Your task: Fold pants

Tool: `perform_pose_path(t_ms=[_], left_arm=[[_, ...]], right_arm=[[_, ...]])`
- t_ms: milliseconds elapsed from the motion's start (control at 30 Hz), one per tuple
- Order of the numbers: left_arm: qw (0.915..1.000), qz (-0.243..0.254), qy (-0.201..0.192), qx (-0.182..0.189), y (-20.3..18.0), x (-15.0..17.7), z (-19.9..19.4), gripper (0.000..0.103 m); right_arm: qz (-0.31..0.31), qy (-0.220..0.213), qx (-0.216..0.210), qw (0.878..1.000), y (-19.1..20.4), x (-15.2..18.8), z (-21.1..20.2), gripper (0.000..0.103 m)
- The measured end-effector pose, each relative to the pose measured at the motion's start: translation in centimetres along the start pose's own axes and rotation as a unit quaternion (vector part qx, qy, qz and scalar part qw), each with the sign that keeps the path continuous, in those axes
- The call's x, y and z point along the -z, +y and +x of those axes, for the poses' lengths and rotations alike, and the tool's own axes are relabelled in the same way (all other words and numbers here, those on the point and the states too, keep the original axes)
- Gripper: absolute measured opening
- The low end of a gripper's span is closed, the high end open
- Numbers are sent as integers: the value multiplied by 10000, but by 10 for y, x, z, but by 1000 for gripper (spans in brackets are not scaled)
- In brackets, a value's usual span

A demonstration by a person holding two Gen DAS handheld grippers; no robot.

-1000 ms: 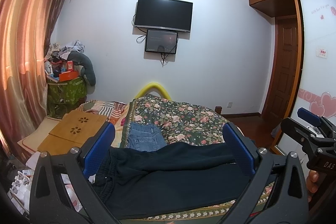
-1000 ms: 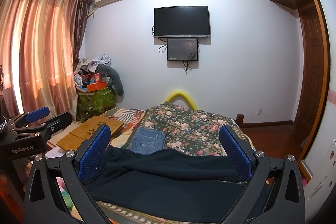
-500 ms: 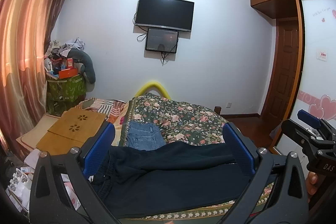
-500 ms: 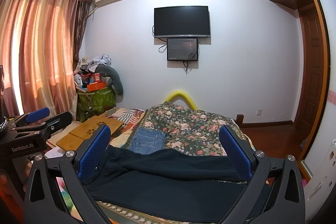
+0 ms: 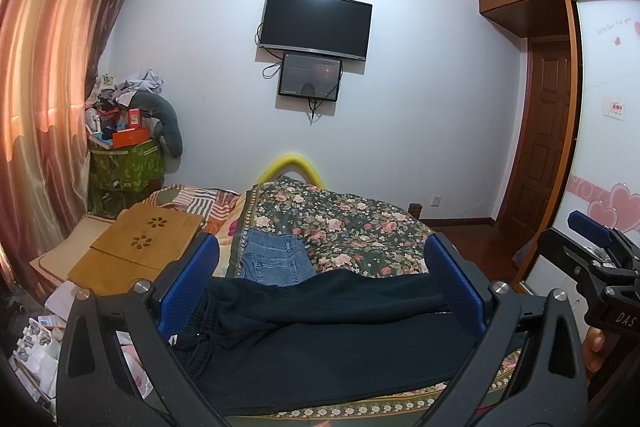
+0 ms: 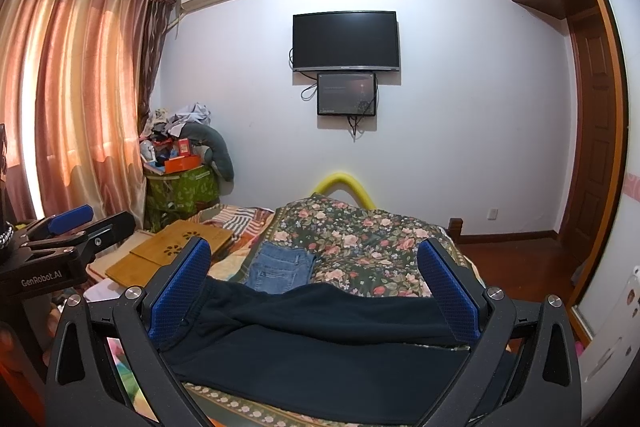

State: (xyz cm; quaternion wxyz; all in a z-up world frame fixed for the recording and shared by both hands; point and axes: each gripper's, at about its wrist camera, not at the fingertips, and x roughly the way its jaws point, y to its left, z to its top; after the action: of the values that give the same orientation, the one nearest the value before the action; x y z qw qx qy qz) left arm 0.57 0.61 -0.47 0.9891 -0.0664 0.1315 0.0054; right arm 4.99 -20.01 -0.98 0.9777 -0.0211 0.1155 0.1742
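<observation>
Dark navy pants [image 5: 332,339] lie flat across the near edge of the floral bedspread [image 5: 352,227], waistband at the left; they also show in the right wrist view [image 6: 320,343]. My left gripper [image 5: 320,283] is open and empty, held in the air short of the pants. My right gripper [image 6: 316,279] is open and empty too, at a like height. Each gripper shows at the edge of the other's view: the right gripper [image 5: 600,267] and the left gripper [image 6: 68,231].
Folded blue jeans [image 5: 276,259] lie on the bed behind the pants. A wooden lap desk [image 5: 140,239] sits at the bed's left. A green bin [image 5: 128,163] piled with clutter stands by the curtain. A wardrobe [image 5: 608,147] is at the right.
The left gripper's view has tilted slightly, the room sliding down in frame. Both grippers stay open; the pants have not moved.
</observation>
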Motion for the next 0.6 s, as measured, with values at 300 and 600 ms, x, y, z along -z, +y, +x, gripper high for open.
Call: perform_pose_path(t_ms=[300,600], left_arm=[[10000,-47,28,-28,1,3,3,103],[9997,-43,184,-151,6,7,21,103]], right_arm=[[9,17,-12,10000,-1,1,1,103],[-29,196,99,9998,-6,9,18,103]])
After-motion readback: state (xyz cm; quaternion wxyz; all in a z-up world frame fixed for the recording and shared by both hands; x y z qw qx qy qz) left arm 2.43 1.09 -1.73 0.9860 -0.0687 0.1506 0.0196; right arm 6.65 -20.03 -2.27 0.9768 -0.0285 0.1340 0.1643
